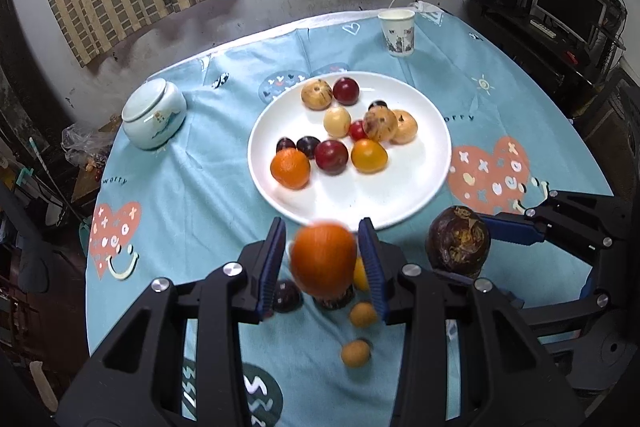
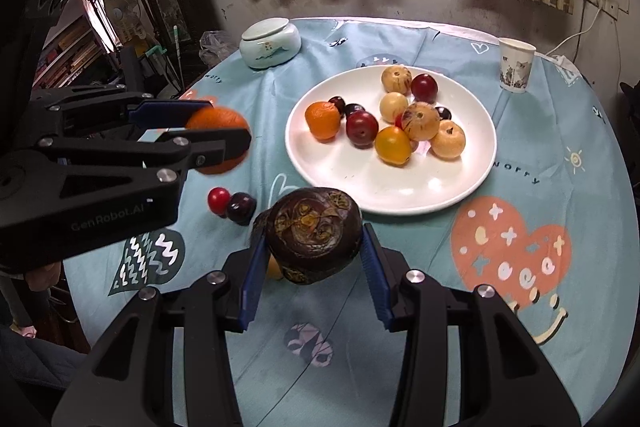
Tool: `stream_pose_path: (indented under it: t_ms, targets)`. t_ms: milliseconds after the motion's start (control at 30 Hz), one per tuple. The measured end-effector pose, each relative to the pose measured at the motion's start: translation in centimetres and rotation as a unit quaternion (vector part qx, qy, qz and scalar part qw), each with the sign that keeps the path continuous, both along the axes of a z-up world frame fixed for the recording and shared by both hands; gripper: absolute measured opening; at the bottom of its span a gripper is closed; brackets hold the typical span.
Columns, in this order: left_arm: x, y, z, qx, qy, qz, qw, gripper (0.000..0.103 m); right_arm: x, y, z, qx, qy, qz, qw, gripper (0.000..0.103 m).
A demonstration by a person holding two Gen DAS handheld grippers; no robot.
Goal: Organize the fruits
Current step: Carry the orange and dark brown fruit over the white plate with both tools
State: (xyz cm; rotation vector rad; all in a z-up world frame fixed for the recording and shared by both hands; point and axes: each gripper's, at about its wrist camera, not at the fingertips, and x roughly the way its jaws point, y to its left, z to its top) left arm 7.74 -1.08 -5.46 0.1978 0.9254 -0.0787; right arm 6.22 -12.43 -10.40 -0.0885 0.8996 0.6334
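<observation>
The left gripper (image 1: 322,259) is clamped on an orange (image 1: 323,257), jaws set narrow against its sides and lifted clear of the cloth just short of the white plate (image 1: 424,195). The right gripper (image 2: 314,247) is likewise closed on a dark brown mangosteen (image 2: 314,235), its calyx end tilted up toward the camera; long axis cannot be judged, the fruit being near round.

The plate sits mid-table on the blue tablecloth (image 1: 192,195) and carries a heap of small fruit, among them a second orange (image 1: 291,169) at its near left. A lidded ceramic jar (image 1: 154,115) stands to the far left, a paper cup (image 1: 397,31) at the far edge, both well apart from the plate.

The left wrist view alone shows two small tan fruits (image 1: 356,353) loose on the cloth beneath the gripper. The right wrist view alone shows a red cherry (image 2: 219,200) touching a dark plum (image 2: 241,207) beside the mangosteen.
</observation>
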Motion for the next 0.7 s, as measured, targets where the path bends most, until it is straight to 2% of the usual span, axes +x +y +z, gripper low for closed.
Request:
stream_pose_path:
  t_ms: [133,233,367,433,500,600,700]
  targets:
    - [3.0,1.1,0.3,-0.009,-0.014,0.012,0.9998,0.039,2.5,-0.5,1.3,-0.001,-0.029,-0.013,1.000,0.046]
    - [5.5,2.2,0.1,-0.036,-0.008,0.022,0.9991,0.037,5.1,-0.9,1.9,-0.006,-0.047,-0.028,0.998,0.046]
    - [7.9,3.8,-0.4,-0.074,0.012,0.034,0.9966,0.036,8.5,-1.3,1.3,-0.015,-0.044,-0.047,0.998,0.046]
    - [7.6,4.2,-0.7,-0.078,0.015,0.021,0.9966,0.036,9.2,-1.6,0.9,-0.011,-0.040,-0.047,0.998,0.046]
    - [6.4,4.4,-1.7,-0.087,0.033,-0.004,0.9956,0.050,9.2,-1.7,0.4,-0.012,-0.036,-0.041,0.998,0.046]
    - [3.5,4.9,-4.3,-0.078,0.058,-0.030,0.9948,0.055,8.8,-1.8,-0.9,-0.016,-0.016,-0.035,0.999,0.046]
    - [2.3,7.8,-7.2,-0.090,0.089,0.009,0.9919,0.055,7.8,-1.9,-2.2,-0.013,0.002,-0.030,0.999,0.046]
